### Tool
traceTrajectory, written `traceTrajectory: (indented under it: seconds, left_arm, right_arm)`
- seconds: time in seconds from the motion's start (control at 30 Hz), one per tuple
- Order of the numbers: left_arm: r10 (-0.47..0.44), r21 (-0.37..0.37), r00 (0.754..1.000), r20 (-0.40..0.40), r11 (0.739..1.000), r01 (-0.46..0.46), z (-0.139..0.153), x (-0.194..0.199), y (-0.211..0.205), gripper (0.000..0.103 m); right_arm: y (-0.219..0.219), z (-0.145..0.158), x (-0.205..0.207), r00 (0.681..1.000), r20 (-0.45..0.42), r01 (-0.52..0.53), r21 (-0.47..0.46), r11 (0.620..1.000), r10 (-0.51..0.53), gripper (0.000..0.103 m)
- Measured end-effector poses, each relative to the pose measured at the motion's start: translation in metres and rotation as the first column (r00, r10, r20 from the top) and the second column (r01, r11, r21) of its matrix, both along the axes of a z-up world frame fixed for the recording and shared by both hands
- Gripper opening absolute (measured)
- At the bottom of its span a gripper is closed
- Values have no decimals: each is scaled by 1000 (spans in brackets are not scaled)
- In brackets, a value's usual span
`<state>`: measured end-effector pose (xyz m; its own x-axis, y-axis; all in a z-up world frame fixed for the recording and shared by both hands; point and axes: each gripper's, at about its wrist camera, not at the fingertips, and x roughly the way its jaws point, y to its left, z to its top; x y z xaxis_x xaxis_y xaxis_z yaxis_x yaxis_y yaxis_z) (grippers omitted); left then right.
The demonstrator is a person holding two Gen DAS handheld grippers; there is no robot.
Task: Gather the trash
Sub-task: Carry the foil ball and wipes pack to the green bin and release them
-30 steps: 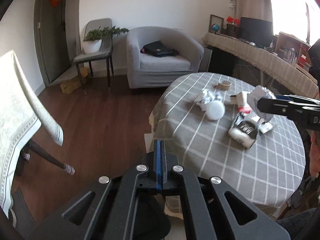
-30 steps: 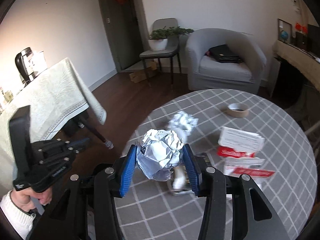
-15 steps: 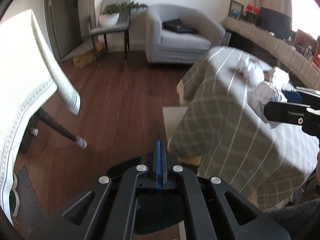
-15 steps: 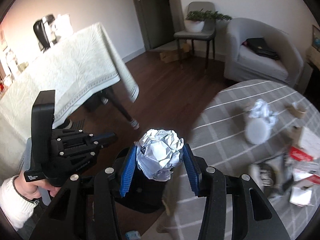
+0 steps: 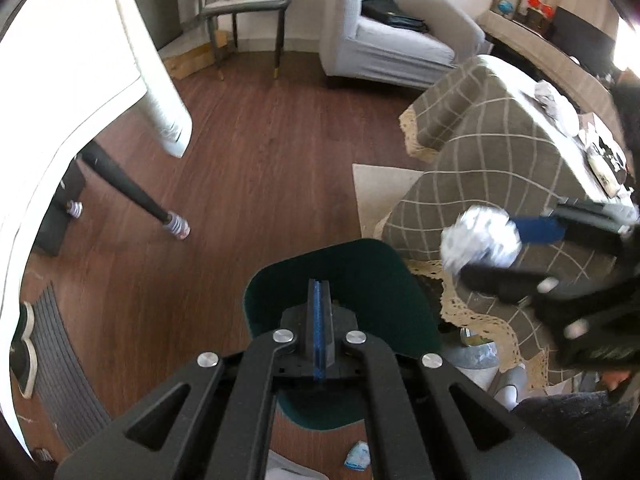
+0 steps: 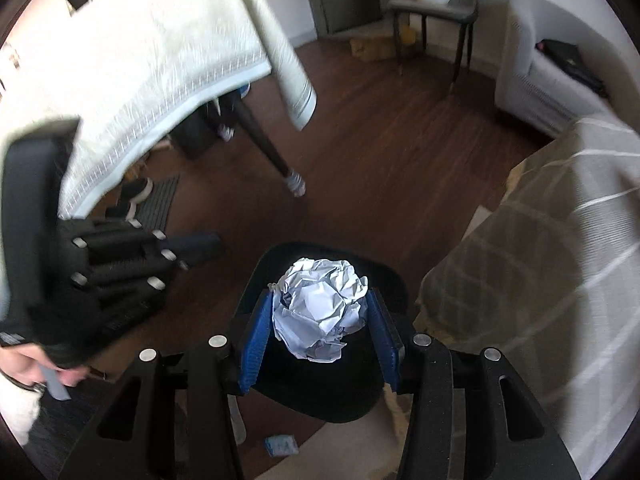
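Crumpled paper ball [image 6: 320, 314]: clamped between blue pads [image 6: 253, 346] of right gripper [image 6: 319, 346], poised directly over dark green bin [image 6: 320, 394] on wood floor; placement judged ready for release. Left gripper [image 5: 319, 330]: pressed closed, empty, parked above same bin, clear of drop path. Checked tablecloth [image 5: 500, 152]: beside bin, more litter on top.

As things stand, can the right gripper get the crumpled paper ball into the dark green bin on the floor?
Probably yes. The right gripper holds the crumpled paper ball directly over the open dark green bin, with nothing between them. The left gripper is shut and off to the side.
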<state>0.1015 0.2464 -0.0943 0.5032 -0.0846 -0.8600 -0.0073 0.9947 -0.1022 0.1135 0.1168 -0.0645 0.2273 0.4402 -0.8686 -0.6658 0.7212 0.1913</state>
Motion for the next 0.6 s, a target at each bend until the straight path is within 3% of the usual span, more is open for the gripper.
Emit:
traceTrajectory:
  seconds: [0.43,0.6]
  left_arm:
    - [35,-14,999,-11,999,-35,4,-8,20,0]
    - [46,-18,999,-1,999,-46,8,-7,23,0]
  right_arm:
    - [31,-67,-3,994,-103,-46,-127,991,33,51]
    - [27,-79,-5,990,-136,-50,-151,987,29,57]
